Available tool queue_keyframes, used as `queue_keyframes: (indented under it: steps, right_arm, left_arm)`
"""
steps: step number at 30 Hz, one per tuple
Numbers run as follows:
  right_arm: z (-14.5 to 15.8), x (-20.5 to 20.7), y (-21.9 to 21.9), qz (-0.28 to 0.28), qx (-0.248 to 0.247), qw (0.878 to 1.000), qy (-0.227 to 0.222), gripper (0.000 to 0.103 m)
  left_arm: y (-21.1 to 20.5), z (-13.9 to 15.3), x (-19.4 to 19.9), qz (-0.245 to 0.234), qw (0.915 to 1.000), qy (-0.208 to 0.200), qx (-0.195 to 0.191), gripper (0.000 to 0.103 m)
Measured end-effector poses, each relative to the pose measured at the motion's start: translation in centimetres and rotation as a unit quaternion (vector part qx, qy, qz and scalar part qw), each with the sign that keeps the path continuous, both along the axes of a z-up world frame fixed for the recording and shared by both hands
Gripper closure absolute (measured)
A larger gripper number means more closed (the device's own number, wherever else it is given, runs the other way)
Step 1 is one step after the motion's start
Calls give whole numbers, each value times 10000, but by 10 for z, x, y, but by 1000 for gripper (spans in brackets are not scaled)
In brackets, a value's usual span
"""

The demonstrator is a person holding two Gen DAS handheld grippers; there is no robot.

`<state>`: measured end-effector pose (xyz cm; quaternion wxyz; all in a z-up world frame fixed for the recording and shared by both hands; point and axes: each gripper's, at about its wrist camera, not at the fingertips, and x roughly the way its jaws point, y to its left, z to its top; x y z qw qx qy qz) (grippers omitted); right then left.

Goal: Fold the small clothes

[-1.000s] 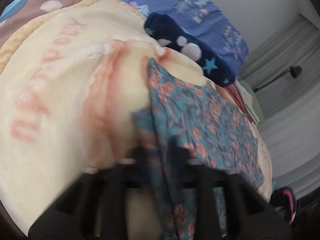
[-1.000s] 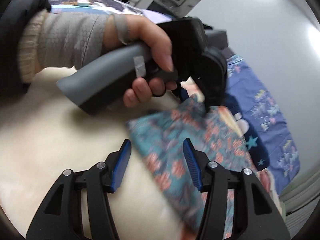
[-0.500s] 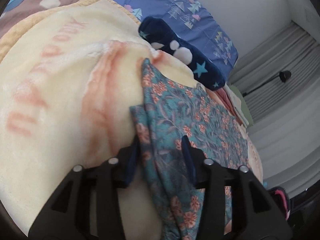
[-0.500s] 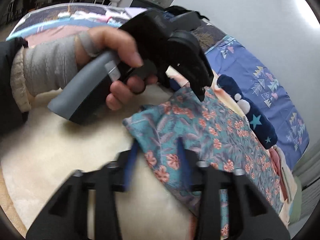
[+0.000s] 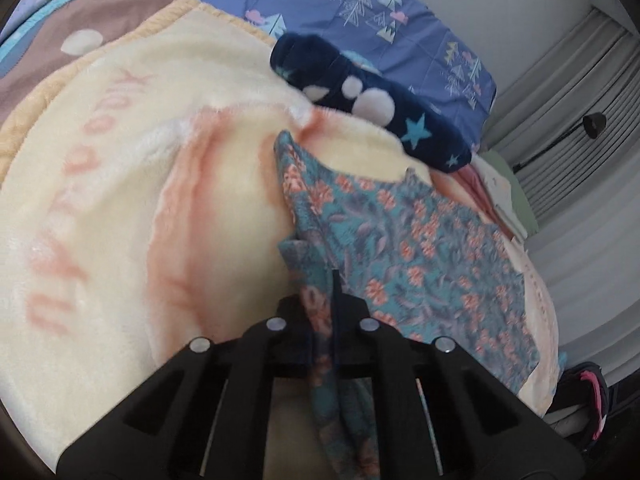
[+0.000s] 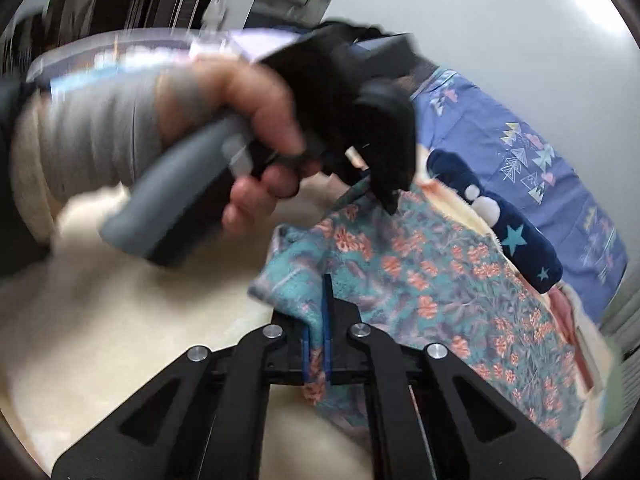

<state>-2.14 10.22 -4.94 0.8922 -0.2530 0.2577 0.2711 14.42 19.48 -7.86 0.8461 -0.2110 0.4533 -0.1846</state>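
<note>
A teal garment with orange flowers (image 5: 420, 240) lies on a cream fleece blanket (image 5: 120, 184). My left gripper (image 5: 334, 280) is shut on the garment's near edge. In the right wrist view the same garment (image 6: 440, 280) spreads to the right, and my right gripper (image 6: 325, 284) is shut on its near corner. The left gripper (image 6: 390, 204), held by a hand in a grey sleeve, pinches the garment's far edge just beyond it.
A navy fleece piece with stars and white dots (image 5: 372, 96) lies beyond the garment. A blue patterned sheet (image 5: 360, 16) covers the back. Folded pink and white clothes (image 5: 492, 196) sit at the right. Grey curtains (image 5: 580, 120) hang behind.
Both grippers were open around the garment's edge and have closed on the cloth. The right gripper moved in closer to the left one.
</note>
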Motion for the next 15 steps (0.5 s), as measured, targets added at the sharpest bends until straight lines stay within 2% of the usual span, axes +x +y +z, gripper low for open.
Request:
queue_keyframes:
  steps: [5,9,15]
  right_arm:
    - [23,3,-36,-307,652,9972,196,99]
    - [34,9,-69,-613,1071,9914,442,99]
    - [40,1,-95,-786,1391,9857,541,99]
  left_arm:
    - [-24,29,2,-74,9997,-230,28,97]
    - [-45,36,6,-152,9994,-186,241,97]
    - [-67,40,10,-122,9991,-65,402,96]
